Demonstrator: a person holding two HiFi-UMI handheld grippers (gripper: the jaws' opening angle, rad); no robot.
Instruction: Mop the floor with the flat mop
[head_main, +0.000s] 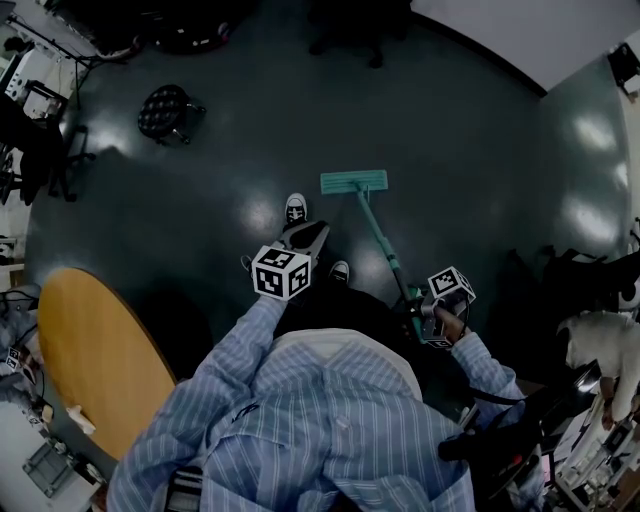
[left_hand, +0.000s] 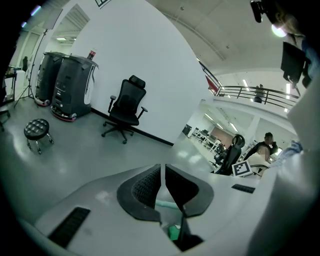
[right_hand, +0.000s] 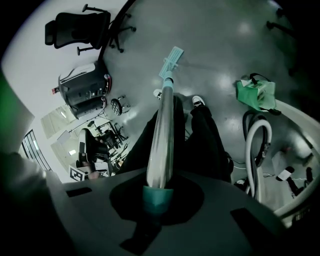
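A dark, glossy floor (head_main: 250, 130) fills the head view. The flat mop (head_main: 354, 181) lies pad-down on it, just ahead of the person's shoes (head_main: 296, 210). Its long handle (head_main: 378, 232) slants back and rightward, up into the right gripper (right_hand: 157, 194), whose fingers are clenched around the teal grip end. The left gripper (left_hand: 162, 186) hangs to the left, apart from the handle, with its fingers pressed together on nothing.

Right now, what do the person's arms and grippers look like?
Both sleeves are blue-and-white pinstriped shirt fabric. The left gripper and right gripper have grey shells, dark tongs, and each carries a white cube printed with black square markers.
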